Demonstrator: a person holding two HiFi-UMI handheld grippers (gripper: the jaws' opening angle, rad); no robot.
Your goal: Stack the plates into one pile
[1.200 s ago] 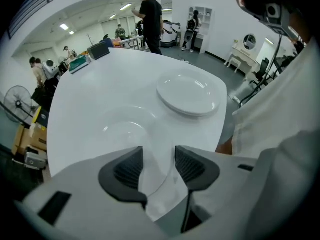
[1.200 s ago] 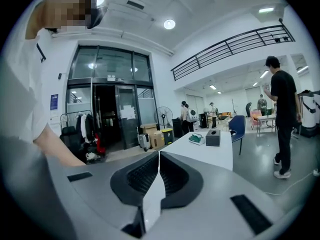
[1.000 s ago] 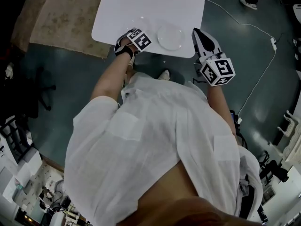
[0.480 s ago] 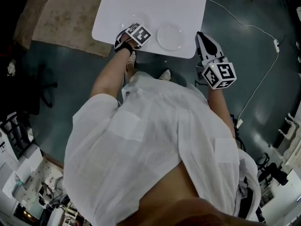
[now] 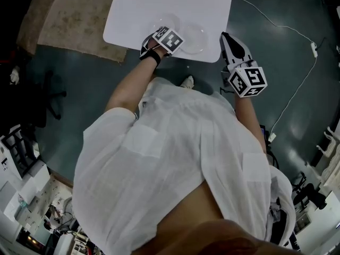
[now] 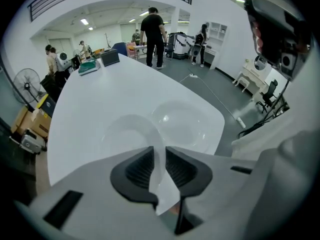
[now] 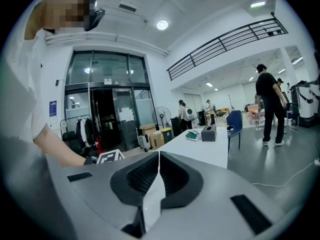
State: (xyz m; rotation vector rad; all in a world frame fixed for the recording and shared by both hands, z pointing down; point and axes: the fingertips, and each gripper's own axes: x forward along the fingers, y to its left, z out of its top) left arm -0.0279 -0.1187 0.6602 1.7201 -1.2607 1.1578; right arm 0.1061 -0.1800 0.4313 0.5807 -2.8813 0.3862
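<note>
Clear, glossy finish on held plate [image 6: 125, 131] and second plate [image 6: 182, 125]; glass or plastic, can't tell. Smooth matt white tabletop [image 6: 100, 91]. Matt grey plastic shell, black ribbed pads [image 7: 140, 176] on right gripper [image 7: 159, 160]. White cloth shirt [image 5: 170, 158]. Rough beige rug [image 5: 69, 25].

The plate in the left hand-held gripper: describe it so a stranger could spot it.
On the white table, near its edge, are two clear plates. The held plate is the left one, its rim pinched between the closing jaws of the left hand-held gripper; the other plate lies flat, untouched.
</note>
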